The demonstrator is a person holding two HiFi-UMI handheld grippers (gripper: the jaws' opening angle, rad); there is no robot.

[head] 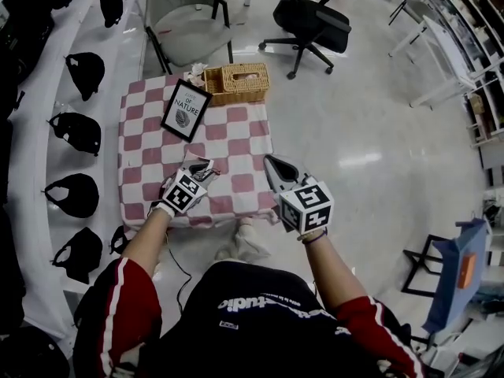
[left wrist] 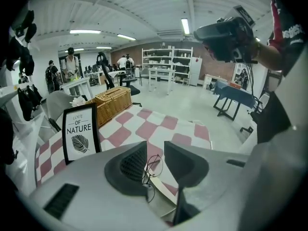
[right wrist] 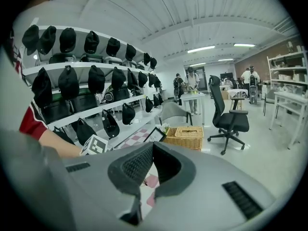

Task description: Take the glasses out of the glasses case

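Note:
Thin wire-framed glasses (left wrist: 154, 164) stand upright between the jaws of my left gripper (left wrist: 156, 163), which is shut on them just above the table. Under them lies a pale glasses case (left wrist: 162, 191), partly hidden by the jaws. In the head view the left gripper (head: 198, 172) is low over the front of the checkered cloth (head: 236, 140), with the case (head: 192, 162) beneath it. My right gripper (head: 272, 164) hangs in the air off the table's right front corner, shut and empty; its jaws (right wrist: 149, 163) meet at the tips. The left gripper view shows it raised high (left wrist: 225, 32).
A framed "OF NATURE" print (head: 186, 110) leans at the back left of the cloth, a wicker basket (head: 236, 82) behind it. A grey chair (head: 185, 14) and a black office chair (head: 311, 18) stand beyond. Shelves of black caps (head: 79, 132) run along the left.

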